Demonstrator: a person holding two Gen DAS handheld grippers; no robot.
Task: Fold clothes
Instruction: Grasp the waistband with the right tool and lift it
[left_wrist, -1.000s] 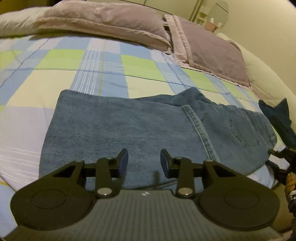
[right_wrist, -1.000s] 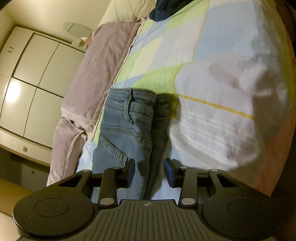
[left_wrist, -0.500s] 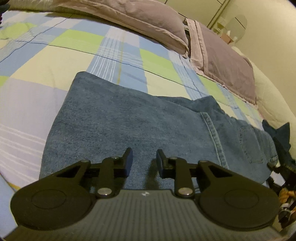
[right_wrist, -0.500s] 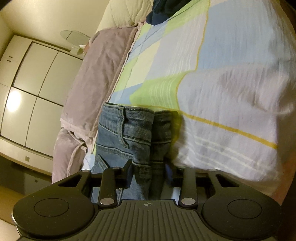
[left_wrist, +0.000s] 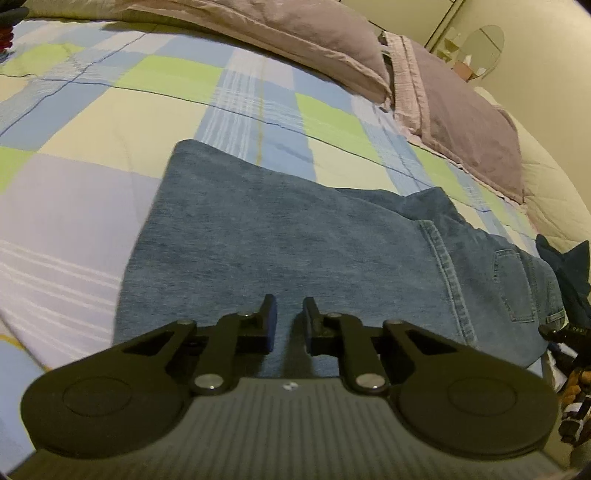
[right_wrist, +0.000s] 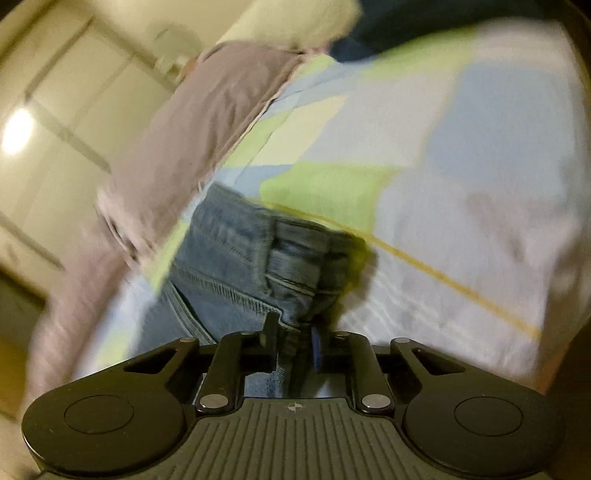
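Blue jeans (left_wrist: 295, 236) lie folded lengthwise across a checked bedspread (left_wrist: 92, 122), leg ends at the left, waist and back pocket at the right. My left gripper (left_wrist: 290, 319) sits at the near edge of the leg part. Its jaws are closing to a narrow gap with denim between the pads. In the blurred right wrist view, the waistband of the jeans (right_wrist: 236, 266) is bunched and raised off the bed. My right gripper (right_wrist: 293, 332) is closing on that fold, which fills the gap between its fingers.
Two mauve pillows (left_wrist: 295, 33) (left_wrist: 469, 122) line the far side of the bed. A dark blue garment (left_wrist: 569, 269) lies just beyond the jeans' waist. White wardrobe doors (right_wrist: 55, 110) stand behind the bed, and an oval mirror (left_wrist: 480, 48) stands in the corner.
Both pairs of jaws have narrowed from wide apart onto the denim. The right gripper has rolled and moved, and the waistband has bunched up between its fingers. The left gripper moved closer over the jeans.
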